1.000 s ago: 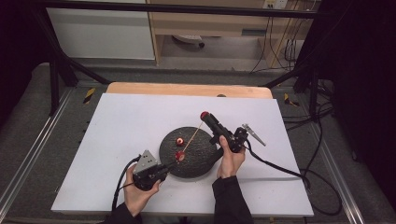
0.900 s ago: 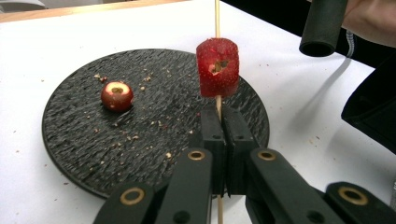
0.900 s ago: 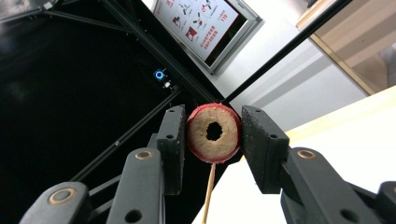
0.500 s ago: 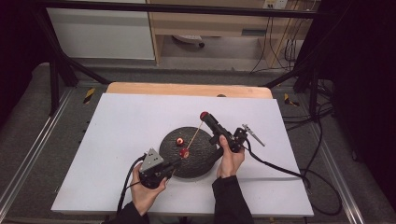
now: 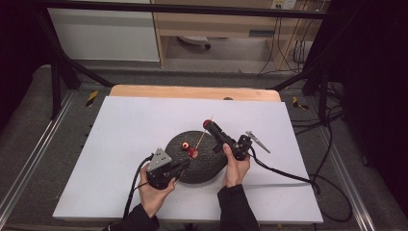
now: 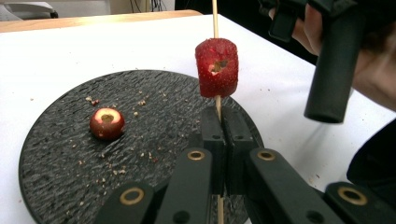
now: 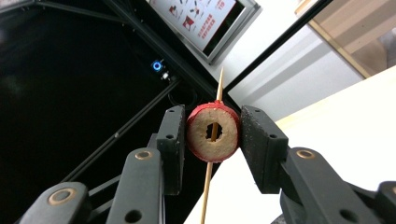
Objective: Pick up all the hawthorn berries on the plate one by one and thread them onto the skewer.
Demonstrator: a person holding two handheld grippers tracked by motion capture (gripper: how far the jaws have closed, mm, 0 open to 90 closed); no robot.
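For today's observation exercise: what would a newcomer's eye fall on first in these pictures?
First, the red fruit piece threaded on a thin skewer, which the left gripper pinches just below it, over the round black plate. Next, the cored fruit ring clamped in the right gripper, the skewer passing through its hole. A third piece lies on the plate.

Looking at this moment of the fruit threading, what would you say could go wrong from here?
1. The skewer is thin, and the left gripper pinches it only near the bottom; pushing the cored fruit piece down hard could bend or snap it.
2. The right gripper squeezes that ring from both sides; the soft ring might crack.
3. The fruit chunk already threaded could slide down, or the loose fruit piece on the black plate get knocked.
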